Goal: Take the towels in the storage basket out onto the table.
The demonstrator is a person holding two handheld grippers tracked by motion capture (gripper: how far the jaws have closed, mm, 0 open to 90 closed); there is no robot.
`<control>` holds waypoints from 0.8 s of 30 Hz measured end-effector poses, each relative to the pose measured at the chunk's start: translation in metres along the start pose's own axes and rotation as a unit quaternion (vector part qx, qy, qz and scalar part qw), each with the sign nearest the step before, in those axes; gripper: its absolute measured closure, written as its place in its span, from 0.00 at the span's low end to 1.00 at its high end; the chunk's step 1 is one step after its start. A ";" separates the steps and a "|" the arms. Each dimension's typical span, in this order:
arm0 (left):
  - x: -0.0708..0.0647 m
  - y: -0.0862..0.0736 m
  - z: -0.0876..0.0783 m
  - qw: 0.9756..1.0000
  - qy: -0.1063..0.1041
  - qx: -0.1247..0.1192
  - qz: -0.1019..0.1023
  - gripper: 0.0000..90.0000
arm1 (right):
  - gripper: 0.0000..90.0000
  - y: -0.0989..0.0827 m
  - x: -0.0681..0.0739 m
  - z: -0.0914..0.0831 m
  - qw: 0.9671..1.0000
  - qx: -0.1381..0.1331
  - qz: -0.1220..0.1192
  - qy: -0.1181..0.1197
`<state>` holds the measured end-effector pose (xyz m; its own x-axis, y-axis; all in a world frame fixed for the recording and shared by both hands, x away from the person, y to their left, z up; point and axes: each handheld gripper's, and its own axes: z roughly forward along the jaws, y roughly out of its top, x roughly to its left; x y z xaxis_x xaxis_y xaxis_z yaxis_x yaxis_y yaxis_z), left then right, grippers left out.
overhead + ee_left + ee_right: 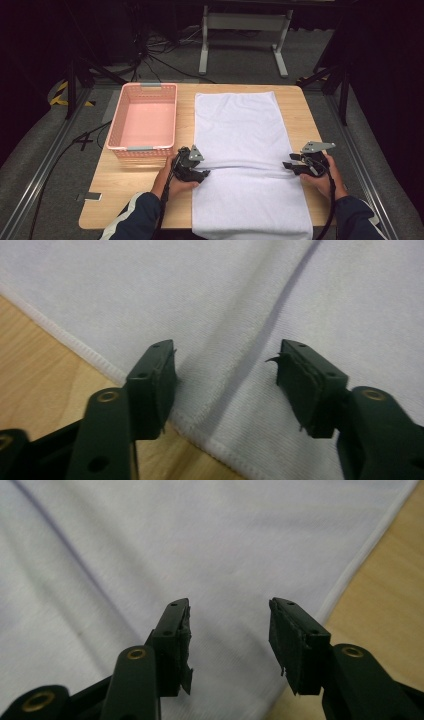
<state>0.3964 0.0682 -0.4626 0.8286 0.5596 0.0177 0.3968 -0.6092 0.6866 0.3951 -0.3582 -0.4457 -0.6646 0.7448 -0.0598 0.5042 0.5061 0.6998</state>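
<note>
Towel (240,150), white and long, lies on the tabletop (125,200) just right of the pink basket (145,120), its long axis running away from the person. A crease crosses it from side to side. Left tongs (200,172) stand at the towel's left edge, right tongs (292,165) at its right edge, both at this crease. Both tongs are parted and hold nothing; the towel edge lies under each, equally near.

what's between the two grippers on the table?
In the high view, the white towel spans the whole stretch between the left gripper and the right gripper, with a shallow crease running across it. Nothing else lies there.
</note>
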 end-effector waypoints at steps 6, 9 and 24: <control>0.006 0.006 0.002 1.000 0.011 -0.001 -0.011 0.38 | 0.55 0.005 -0.006 0.007 1.000 -0.003 0.008 -0.007; 0.007 0.004 0.007 1.000 -0.003 0.012 -0.008 0.38 | 0.53 0.002 -0.002 0.010 1.000 0.022 0.002 0.011; 0.021 0.037 0.004 0.999 0.024 -0.012 -0.026 0.32 | 0.54 0.016 -0.008 -0.006 1.000 0.010 0.006 -0.010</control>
<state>0.4303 0.0548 -0.4395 0.7872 0.6165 0.0153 0.4293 -0.5656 0.7041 0.4052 -0.3587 -0.4296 -0.6468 0.7599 -0.0657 0.5240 0.5052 0.6857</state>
